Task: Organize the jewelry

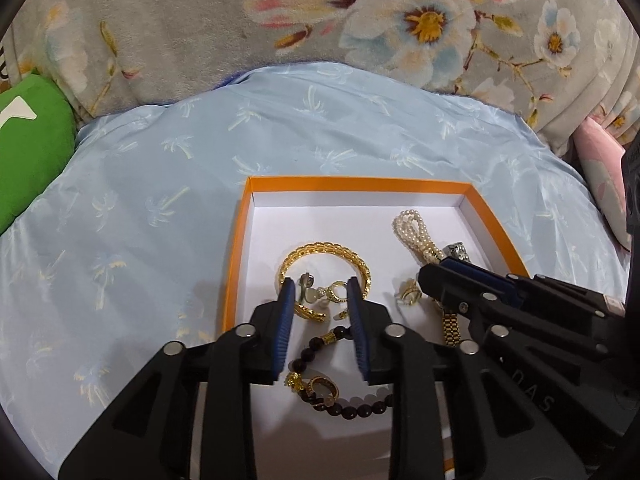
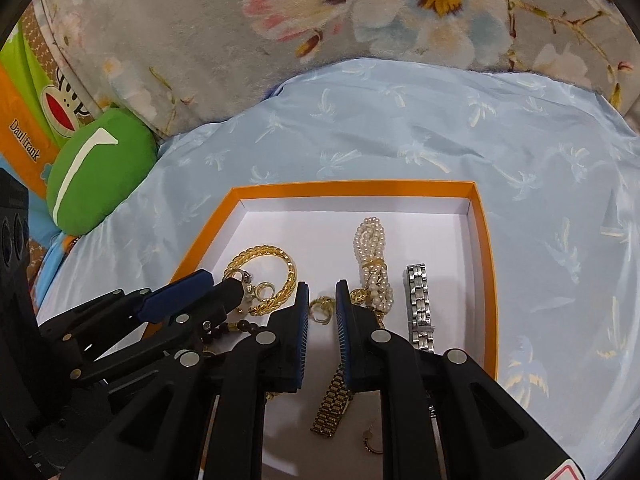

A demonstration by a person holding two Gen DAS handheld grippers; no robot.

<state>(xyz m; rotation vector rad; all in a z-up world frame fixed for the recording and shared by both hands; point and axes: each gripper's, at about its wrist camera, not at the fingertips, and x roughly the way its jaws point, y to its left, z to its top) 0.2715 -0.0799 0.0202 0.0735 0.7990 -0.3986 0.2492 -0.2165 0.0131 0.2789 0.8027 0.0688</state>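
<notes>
Two claws hang over an orange-rimmed box [image 2: 486, 240] with a white floor, set on a pale blue palm-print bedspread [image 1: 140, 200] before a grey floral blanket [image 1: 180, 20]. Beyond the box's left rim lies a green cushion [image 2: 100, 168] and packaging reading "Daul frank" [image 2: 25, 140]. Left claw [image 1: 320, 286] open, straddling small rings inside the gold bangle [image 1: 324, 252]; right claw [image 2: 322, 286] open around a gold ring [image 2: 321, 308] — pearl strand [image 2: 372, 256] and silver watch band [image 2: 420, 304] lie just beside it.
</notes>
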